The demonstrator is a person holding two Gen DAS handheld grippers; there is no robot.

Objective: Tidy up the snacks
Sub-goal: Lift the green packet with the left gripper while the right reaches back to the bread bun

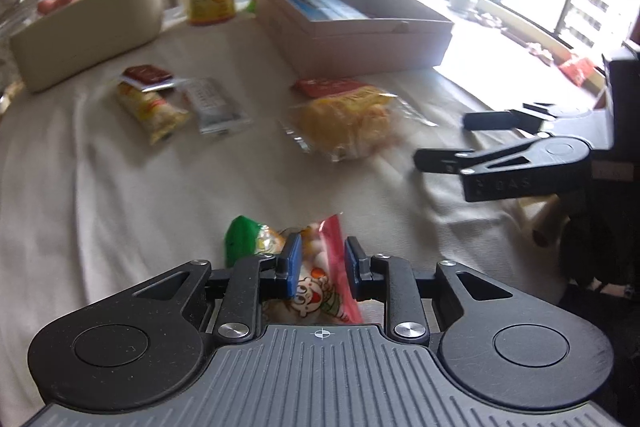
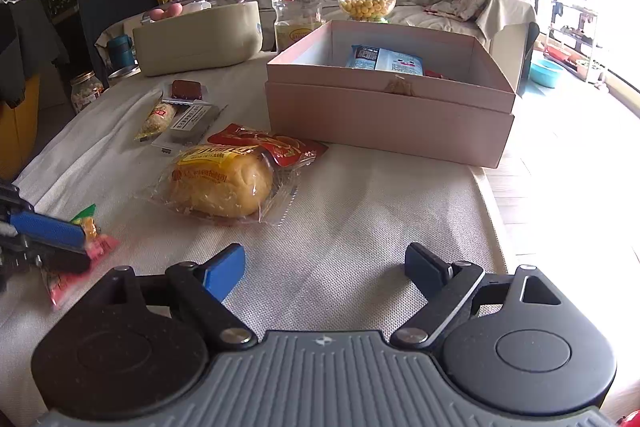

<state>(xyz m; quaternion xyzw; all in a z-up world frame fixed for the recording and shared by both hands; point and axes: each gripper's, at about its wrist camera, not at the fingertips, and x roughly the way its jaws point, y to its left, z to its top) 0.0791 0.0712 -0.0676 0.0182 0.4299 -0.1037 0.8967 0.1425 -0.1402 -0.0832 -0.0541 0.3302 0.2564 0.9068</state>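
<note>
Left gripper (image 1: 318,267) is straddling a small cartoon-printed snack packet (image 1: 320,291) lying on the cloth-covered worktop (image 2: 360,195), jaws apart and pads not visibly pressing. Right gripper (image 2: 324,267) is hovering wide apart, empty. Next move, presumably: clamping the packet and carrying it to the pink box (image 2: 384,115).

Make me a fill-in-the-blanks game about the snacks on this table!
1. The blue packet lies inside the pink ____.
2. The tall jar has a ____ lid.
3. The bread bun sits in a clear ____.
4. The right gripper holds ____.

Missing words: box; red; wrapper; nothing
</note>
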